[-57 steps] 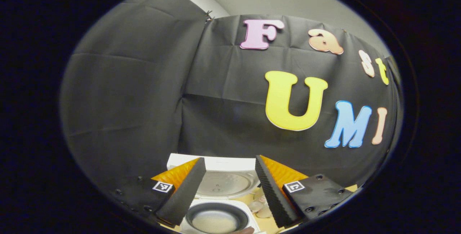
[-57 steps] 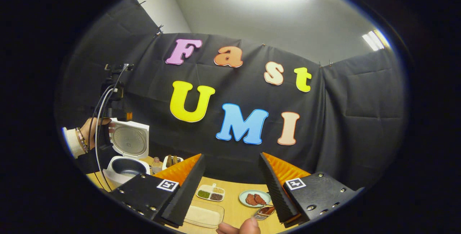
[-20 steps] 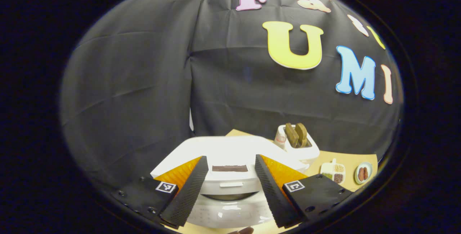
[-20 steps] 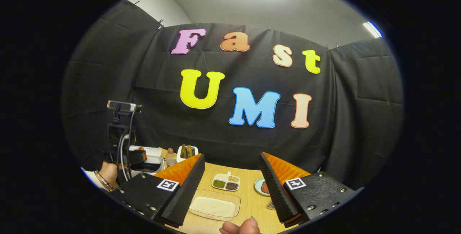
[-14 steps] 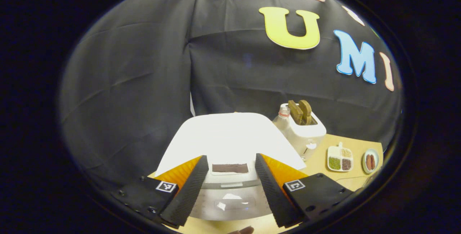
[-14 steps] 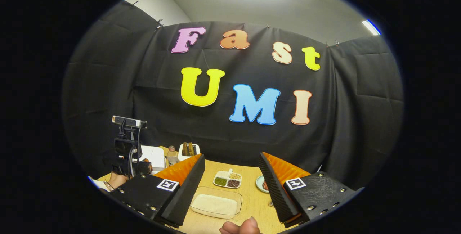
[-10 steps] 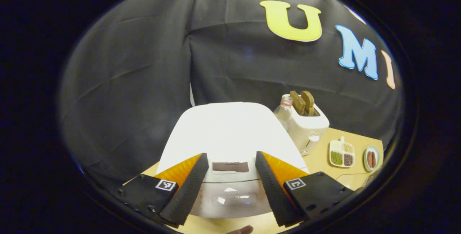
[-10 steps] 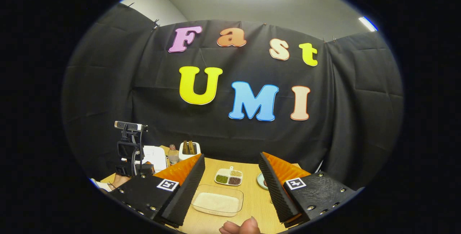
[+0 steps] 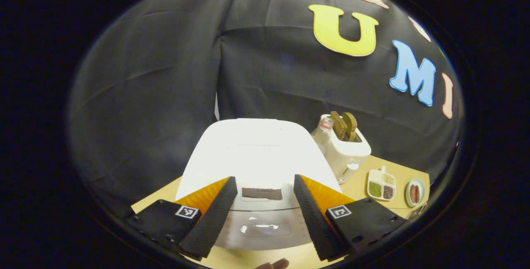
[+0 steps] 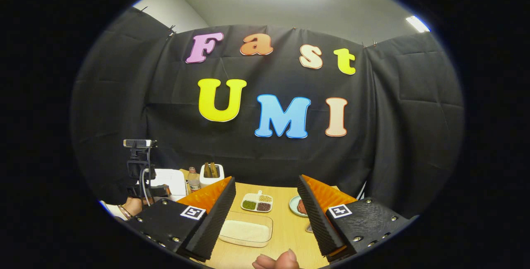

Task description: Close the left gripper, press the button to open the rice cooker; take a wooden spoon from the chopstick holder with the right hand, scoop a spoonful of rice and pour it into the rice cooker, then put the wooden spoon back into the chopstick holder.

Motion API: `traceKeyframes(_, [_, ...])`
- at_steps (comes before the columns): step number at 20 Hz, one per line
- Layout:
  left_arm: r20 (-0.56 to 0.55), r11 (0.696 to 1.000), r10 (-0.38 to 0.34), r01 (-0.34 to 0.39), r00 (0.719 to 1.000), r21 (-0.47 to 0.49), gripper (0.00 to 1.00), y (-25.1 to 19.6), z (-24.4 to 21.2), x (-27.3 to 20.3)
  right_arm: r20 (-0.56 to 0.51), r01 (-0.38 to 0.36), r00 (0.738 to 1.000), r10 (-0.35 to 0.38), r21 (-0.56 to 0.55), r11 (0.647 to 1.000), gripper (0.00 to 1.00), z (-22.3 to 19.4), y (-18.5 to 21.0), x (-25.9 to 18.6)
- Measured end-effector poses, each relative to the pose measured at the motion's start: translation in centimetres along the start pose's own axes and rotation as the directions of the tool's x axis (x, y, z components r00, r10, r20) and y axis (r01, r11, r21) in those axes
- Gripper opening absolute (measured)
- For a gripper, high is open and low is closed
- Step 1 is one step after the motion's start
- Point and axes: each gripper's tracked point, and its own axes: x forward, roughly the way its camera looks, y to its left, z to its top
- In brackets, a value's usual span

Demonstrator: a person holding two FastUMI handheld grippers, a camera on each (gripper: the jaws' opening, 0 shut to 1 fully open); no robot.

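Note:
The white rice cooker (image 9: 256, 153) stands with its lid down, a dark panel (image 9: 261, 193) at the lid's front. My left gripper (image 9: 263, 180) hovers open just above that front edge, one finger on each side of the panel, touching nothing. To the cooker's right is the white chopstick holder (image 9: 347, 153) with wooden spoons (image 9: 344, 125) upright in it. My right gripper (image 10: 266, 180) is open and holds nothing, above a clear tray of rice (image 10: 245, 232). In the right gripper view the cooker (image 10: 167, 182) and holder (image 10: 211, 174) stand far left.
A small bottle (image 9: 325, 126) stands between cooker and holder. A divided dish of beans (image 10: 256, 202) and a plate of sausages (image 10: 299, 206) lie behind the rice tray on the wooden table (image 10: 285, 227). A hand (image 10: 130, 207) holds the left gripper's body (image 10: 140, 165).
The cooker lid, upright over the pot 2.9 s ago, is now down. The left gripper has followed it down and drawn back a little. The right gripper has dipped slightly toward the table.

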Motion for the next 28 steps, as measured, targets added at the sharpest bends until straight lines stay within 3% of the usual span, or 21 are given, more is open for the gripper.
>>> traceKeyframes(1, [0.02, 1.0, -0.001, 0.001, 1.0, 0.008, 1.0, -0.1, 0.7, -0.6, 0.003, -0.004, 1.0, 0.004, 0.016, 1.0, 0.92, 0.1, -0.3, 0.0])
traceKeyframes(2, [0.042, 1.0, -0.005, 0.004, 0.999, 0.028, 0.94, -0.3, 1.7, -1.7, 0.01, -0.007, 1.0, 0.007, 0.028, 1.0, 0.92, 0.4, -0.8, 0.0])
traceKeyframes(4, [0.086, 0.998, -0.024, 0.02, 0.996, 0.052, 0.97, -1.1, 3.9, -5.8, 0.032, -0.002, 0.999, 0.001, 0.027, 1.0, 0.92, 1.1, -2.6, 0.0])
traceKeyframes(8, [0.203, 0.991, -0.13, 0.123, 0.97, 0.045, 0.97, -5.5, 7.7, -19.9, 0.073, 0.017, 0.997, -0.017, 0.01, 1.0, 0.92, 3.0, -7.8, -0.7])
traceKeyframes(10, [0.268, 0.982, -0.187, 0.177, 0.945, 0.061, 0.96, -8.3, 8.8, -27.2, 0.076, 0.003, 0.997, -0.004, 0.018, 1.0, 0.92, 3.7, -10.2, -1.6])
traceKeyframes(14, [0.378, 0.944, -0.327, 0.313, 0.866, 0.1, 0.92, -14.9, 10.9, -41.2, 0.139, -0.028, 0.99, 0.022, 0.041, 0.999, 0.92, 6.5, -15.0, -3.4])
traceKeyframes(16, [0.414, 0.934, -0.356, 0.329, 0.838, 0.139, 0.94, -16.4, 11.2, -46.2, 0.167, -0.036, 0.986, 0.025, 0.059, 0.998, 0.92, 7.8, -16.6, -4.4])
traceKeyframes(19, [0.458, 0.914, -0.406, 0.357, 0.791, 0.194, 0.92, -18.8, 11.5, -51.1, 0.155, -0.074, 0.986, 0.061, 0.081, 0.994, 0.92, 8.3, -17.8, -5.7])
traceKeyframes(22, [0.436, 0.891, -0.455, 0.391, 0.777, 0.232, 0.99, -20.4, 11.0, -53.7, 0.203, -0.043, 0.979, 0.023, 0.095, 0.995, 0.89, 10.4, -19.5, -7.5])
traceKeyframes(23, [0.44, 0.884, -0.468, 0.407, 0.767, 0.23, 0.99, -20.6, 11.1, -54.1, 0.211, -0.032, 0.977, 0.01, 0.1, 0.995, 0.89, 10.8, -19.6, -8.0])
traceKeyframes(24, [0.44, 0.88, -0.475, 0.417, 0.762, 0.227, 0.92, -20.6, 11.5, -54.4, 0.214, -0.02, 0.977, -0.004, 0.109, 0.994, 0.92, 11.1, -19.6, -8.4])
traceKeyframes(26, [0.43, 0.878, -0.479, 0.422, 0.766, 0.225, 0.93, -19.7, 11.8, -54.5, 0.206, -0.023, 0.978, -0.001, 0.113, 0.993, 0.92, 11.5, -18.6, -9.0])
traceKeyframes(28, [0.463, 0.883, -0.469, 0.408, 0.752, 0.231, 0.94, -18.2, 13.3, -55.0, 0.228, -0.021, 0.974, -0.002, 0.102, 0.995, 0.92, 12.5, -17.9, -9.3])
